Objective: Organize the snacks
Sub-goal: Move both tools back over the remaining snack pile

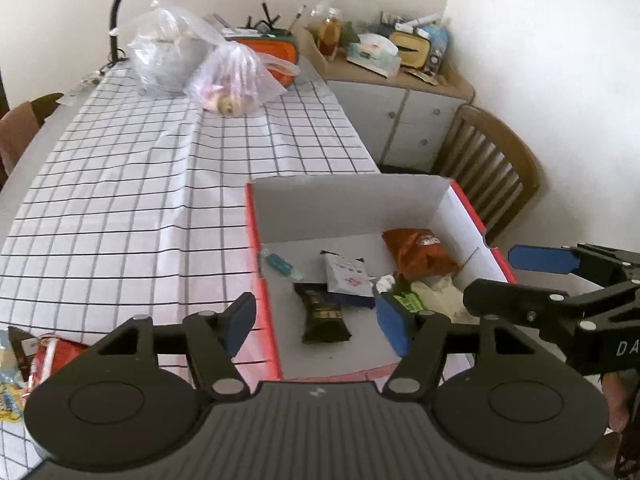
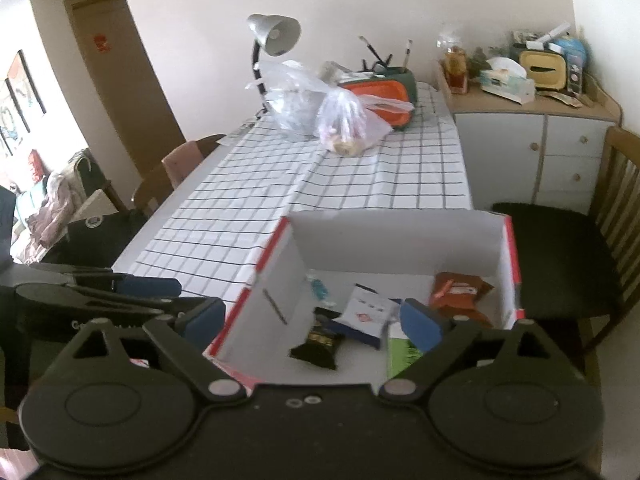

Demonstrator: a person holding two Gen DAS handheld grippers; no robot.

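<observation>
At the far left, loose snack packets (image 1: 24, 360) on the checked tabletop (image 1: 132, 200) are cut off by the frame. The left gripper (image 1: 318, 326) is released and empty. Below it, the red-edged box (image 1: 256, 264) holds a black packet (image 1: 324, 312), white pouch (image 1: 346, 276) and orange bag (image 1: 416, 252); a green wrapper (image 1: 408, 300) is half hidden. The right gripper (image 2: 312, 320) is released.

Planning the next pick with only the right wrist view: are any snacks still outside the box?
Observer: Yes, a red packet lies on the cloth, left of the box.
Operator: Is anything hidden behind my right claw?
Observer: A pale packet lies beside the green one, inside the box.
Operator: Is the left claw free?
Observer: Yes, it is open, with nothing gripped between its fingers.
</observation>
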